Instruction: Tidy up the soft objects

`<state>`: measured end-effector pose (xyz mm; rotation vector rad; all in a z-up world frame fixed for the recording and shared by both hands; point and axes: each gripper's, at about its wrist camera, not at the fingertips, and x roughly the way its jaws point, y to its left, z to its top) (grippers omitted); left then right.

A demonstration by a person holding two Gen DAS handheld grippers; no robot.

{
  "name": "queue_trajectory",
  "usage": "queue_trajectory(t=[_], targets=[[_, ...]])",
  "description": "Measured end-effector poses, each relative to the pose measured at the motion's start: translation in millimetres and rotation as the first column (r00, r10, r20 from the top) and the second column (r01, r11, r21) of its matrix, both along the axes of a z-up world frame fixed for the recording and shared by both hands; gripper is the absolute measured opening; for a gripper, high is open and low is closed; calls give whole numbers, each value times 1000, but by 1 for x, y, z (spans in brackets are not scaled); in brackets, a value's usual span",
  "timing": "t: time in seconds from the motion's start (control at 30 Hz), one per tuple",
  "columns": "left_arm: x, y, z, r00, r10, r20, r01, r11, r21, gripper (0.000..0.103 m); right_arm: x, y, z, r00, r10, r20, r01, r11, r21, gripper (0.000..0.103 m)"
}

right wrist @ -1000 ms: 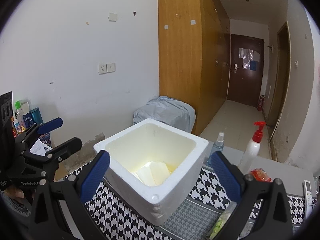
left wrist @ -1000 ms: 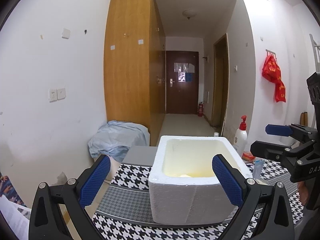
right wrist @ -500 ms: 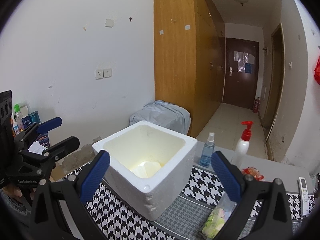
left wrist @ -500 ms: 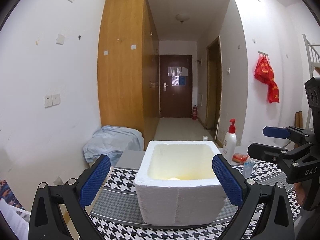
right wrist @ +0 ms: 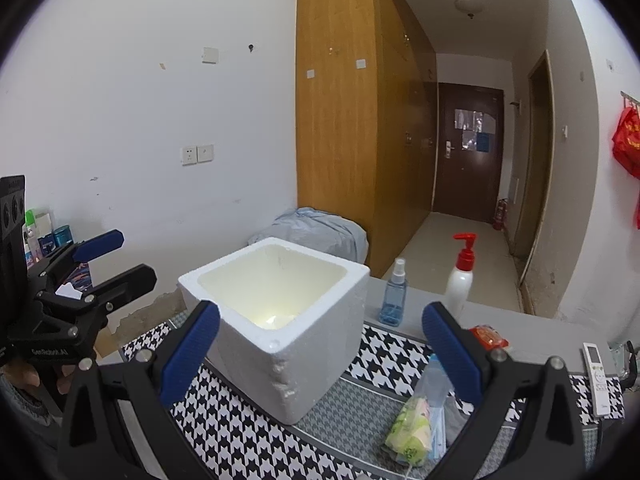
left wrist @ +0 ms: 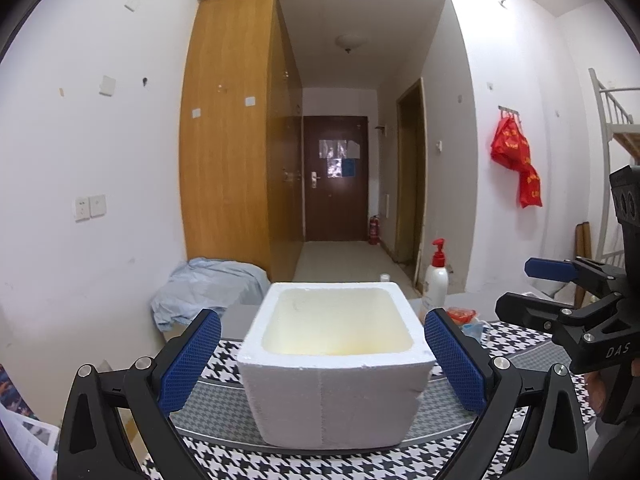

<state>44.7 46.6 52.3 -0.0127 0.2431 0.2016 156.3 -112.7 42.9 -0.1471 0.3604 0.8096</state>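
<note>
A white foam box (left wrist: pixel 336 392) (right wrist: pixel 304 352) stands open-topped on the houndstooth mat (right wrist: pixel 224 428). Something pale lies at its bottom (right wrist: pixel 276 320). My left gripper (left wrist: pixel 322 340) is open, level with the box's near wall, holding nothing; in the right wrist view it hovers at the left (right wrist: pixel 132 256). My right gripper (right wrist: pixel 320 320) is open and empty, near the box's front corner; it appears at the right in the left wrist view (left wrist: pixel 520 288). A green-yellow soft packet in clear wrap (right wrist: pixel 412 432) lies on the mat under the right finger, beside a clear bag (right wrist: pixel 436 380).
Behind the box stand a blue spray bottle (right wrist: pixel 394 296) and a white pump bottle (right wrist: pixel 460 280) (left wrist: pixel 436 284). A red packet (right wrist: pixel 488 336) and a remote (right wrist: pixel 598 376) lie at the right. A blue-grey cloth bundle (left wrist: pixel 208 288) sits on the floor by the wardrobe.
Both grippers have drawn back and lower from the foam box, staying open. The soft packets on the mat have come into the right wrist view.
</note>
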Motion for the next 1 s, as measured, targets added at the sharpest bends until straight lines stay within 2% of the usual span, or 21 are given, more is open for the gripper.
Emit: queue_trajectory(t=[0.33, 0.7, 1.0], targets=[[-3, -7, -6, 999, -25, 26, 25, 1000, -8, 102, -6, -14, -10, 1000, -27, 8, 27, 1000, -2, 103], [2, -10, -20, 999, -51, 0, 51, 999, -14, 102, -8, -28, -23, 998, -57, -9, 57, 998, -4, 103], [-2, -14, -24, 998, -67, 15, 67, 997, -22, 102, -9, -38, -32, 996, -87, -17, 87, 996, -8, 103]])
